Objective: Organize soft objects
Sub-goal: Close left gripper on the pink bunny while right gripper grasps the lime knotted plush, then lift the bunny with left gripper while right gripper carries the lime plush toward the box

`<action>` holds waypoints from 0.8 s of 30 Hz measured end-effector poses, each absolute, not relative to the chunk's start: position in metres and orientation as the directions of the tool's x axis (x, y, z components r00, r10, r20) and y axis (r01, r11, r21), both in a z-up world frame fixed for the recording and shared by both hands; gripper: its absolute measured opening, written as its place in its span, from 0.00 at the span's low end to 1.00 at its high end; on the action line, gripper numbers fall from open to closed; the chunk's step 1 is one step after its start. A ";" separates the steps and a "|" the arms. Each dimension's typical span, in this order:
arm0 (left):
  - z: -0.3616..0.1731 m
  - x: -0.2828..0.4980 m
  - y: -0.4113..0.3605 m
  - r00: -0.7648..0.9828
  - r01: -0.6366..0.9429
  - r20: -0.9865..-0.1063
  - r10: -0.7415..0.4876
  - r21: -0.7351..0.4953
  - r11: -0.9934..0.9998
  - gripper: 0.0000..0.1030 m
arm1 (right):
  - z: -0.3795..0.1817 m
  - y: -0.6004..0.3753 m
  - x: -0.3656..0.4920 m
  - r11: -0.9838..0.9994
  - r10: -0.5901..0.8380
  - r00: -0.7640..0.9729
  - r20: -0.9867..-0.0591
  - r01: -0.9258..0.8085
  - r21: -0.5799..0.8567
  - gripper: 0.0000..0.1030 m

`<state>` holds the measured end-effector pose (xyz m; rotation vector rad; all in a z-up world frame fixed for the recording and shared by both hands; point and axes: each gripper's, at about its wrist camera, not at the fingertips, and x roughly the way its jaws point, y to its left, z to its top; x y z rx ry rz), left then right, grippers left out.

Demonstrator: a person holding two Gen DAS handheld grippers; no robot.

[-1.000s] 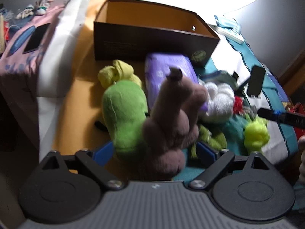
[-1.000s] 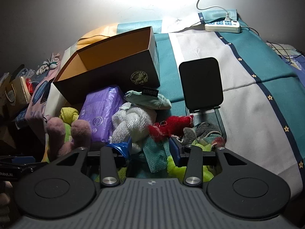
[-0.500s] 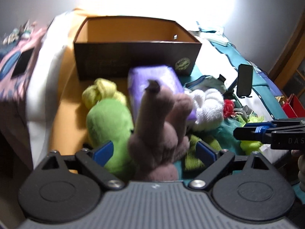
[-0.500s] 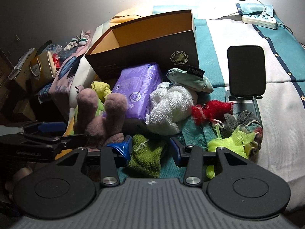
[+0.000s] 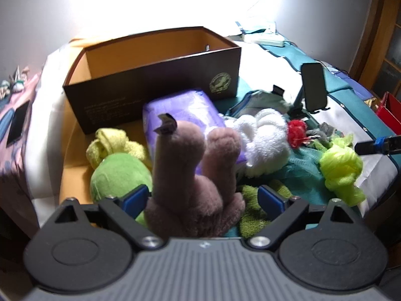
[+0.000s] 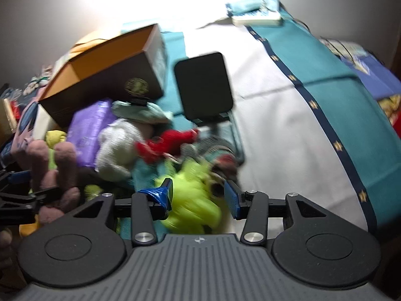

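A mauve plush toy (image 5: 195, 175) stands upright between the wide-apart blue pads of my left gripper (image 5: 203, 198); the pads do not visibly squeeze it. In the right wrist view the same toy (image 6: 62, 165) sits at the left, with the left gripper (image 6: 22, 185) around its base. My right gripper (image 6: 198, 194) hangs over a blurred lime-green mesh puff (image 6: 190, 200), which lies between its opening jaws without being pressed. One right fingertip (image 5: 376, 148) shows just right of that puff (image 5: 340, 173). An open brown box (image 5: 150, 85) with an orange inside stands behind the pile.
The pile on the bed holds a green plush (image 5: 117, 173), yellow cloth (image 5: 110, 143), purple pack (image 5: 183, 107), white fluffy towel (image 5: 265, 140), red puff (image 5: 297, 130) and dark green towel (image 5: 253, 205). A phone on a stand (image 6: 203, 85) rises behind it. A power strip (image 6: 255, 20) lies far back.
The right gripper swung right, from over the dark green towel to over the lime puff, and its jaws stand wider. The left gripper rolled level, with the mauve toy still between its pads.
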<state>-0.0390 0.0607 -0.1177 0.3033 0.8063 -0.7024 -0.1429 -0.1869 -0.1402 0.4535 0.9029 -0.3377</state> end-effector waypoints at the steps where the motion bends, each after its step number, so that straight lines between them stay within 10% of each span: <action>1: -0.117 -0.042 0.059 0.485 0.689 -0.741 -0.463 -0.002 0.725 0.90 | -0.145 -0.188 -0.146 0.845 -0.069 0.575 -0.816 0.468 0.259 0.28; 12: -0.138 -0.052 0.043 0.569 0.684 -0.737 -0.364 0.179 0.707 0.88 | -0.166 -0.163 -0.131 0.888 -0.017 0.590 -0.807 0.380 0.258 0.32; 14: -0.136 -0.054 0.044 0.590 0.672 -0.720 -0.365 0.187 0.717 0.68 | -0.166 -0.164 -0.132 0.895 -0.016 0.600 -0.800 0.366 0.256 0.28; 24: -0.125 -0.060 0.053 0.611 0.651 -0.694 -0.379 0.169 0.740 0.53 | -0.161 -0.168 -0.152 0.884 -0.020 0.653 -0.757 0.366 0.292 0.13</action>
